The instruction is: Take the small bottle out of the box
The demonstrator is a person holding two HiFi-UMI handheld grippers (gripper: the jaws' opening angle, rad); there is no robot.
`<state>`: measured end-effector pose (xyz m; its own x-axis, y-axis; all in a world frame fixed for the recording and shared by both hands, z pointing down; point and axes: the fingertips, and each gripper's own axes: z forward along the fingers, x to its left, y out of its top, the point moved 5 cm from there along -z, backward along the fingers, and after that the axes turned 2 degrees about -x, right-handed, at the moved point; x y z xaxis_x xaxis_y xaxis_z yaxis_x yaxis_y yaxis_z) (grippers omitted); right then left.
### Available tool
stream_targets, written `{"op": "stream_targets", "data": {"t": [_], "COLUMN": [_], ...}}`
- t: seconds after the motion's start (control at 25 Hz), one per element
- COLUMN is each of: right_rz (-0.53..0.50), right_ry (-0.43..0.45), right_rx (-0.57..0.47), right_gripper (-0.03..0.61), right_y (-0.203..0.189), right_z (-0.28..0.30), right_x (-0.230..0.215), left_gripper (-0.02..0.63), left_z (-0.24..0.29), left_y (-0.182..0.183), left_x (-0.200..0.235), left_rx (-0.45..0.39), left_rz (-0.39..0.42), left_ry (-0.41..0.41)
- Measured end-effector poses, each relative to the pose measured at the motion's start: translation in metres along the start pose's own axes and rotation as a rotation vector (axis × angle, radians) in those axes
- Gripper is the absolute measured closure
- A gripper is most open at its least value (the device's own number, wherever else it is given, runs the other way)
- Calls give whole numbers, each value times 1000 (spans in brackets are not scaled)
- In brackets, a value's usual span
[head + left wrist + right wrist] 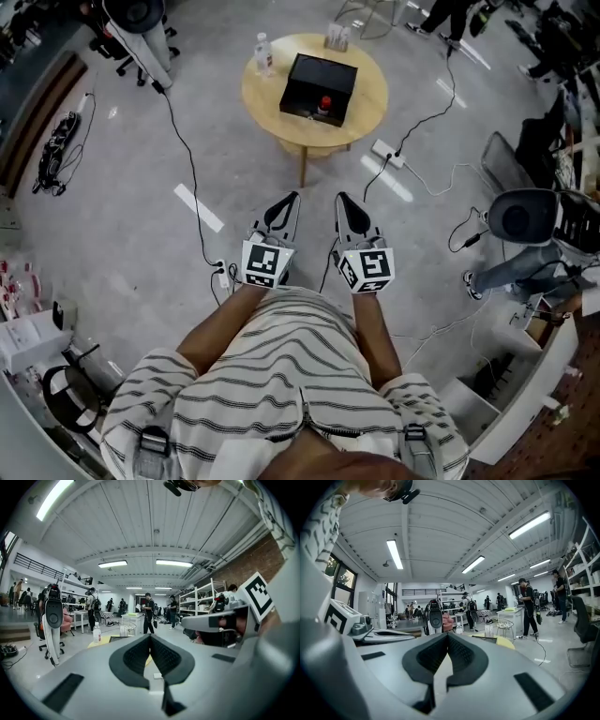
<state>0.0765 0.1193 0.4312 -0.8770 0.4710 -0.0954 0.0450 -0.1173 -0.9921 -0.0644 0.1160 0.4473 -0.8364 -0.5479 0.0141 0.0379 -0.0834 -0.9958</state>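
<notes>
We held left gripper [292, 197] and right gripper [343, 198] pressed together, empty. Only the head view showed the bottle [325, 103] in the box [314, 77], at twelve o'clock.

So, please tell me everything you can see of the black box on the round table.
The black box is rectangular, dark and matte; its material is not clear. It stands flat near the middle of the round wooden table, slightly turned to the picture's edges. At its near edge a small thing with a red top shows, seemingly inside it. Nothing else touches the box; the clear bottle stands apart from it.
</notes>
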Motion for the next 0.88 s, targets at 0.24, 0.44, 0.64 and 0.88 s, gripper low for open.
{"op": "stream_targets", "data": {"t": [0.24,0.44,0.64,0.88], "right_rz": [-3,1,-7,-14], "right_ry": [-48,-102,-127,-145], "right_rx": [10,14,26,33], "right_gripper": [560,560,560,560], "right_y": [8,13,16,19], "right_z": [52,86,105,119], "right_x": [0,-1,-3,-14], "left_gripper": [592,592,592,592], "left_z": [30,51,65,80], "left_y": [6,8,7,6], "left_x": [50,87,107,110], "left_rx": [0,-3,0,3], "left_rz": [3,-18,-31,-41], "left_ry": [-46,-78,-98,-124]}}
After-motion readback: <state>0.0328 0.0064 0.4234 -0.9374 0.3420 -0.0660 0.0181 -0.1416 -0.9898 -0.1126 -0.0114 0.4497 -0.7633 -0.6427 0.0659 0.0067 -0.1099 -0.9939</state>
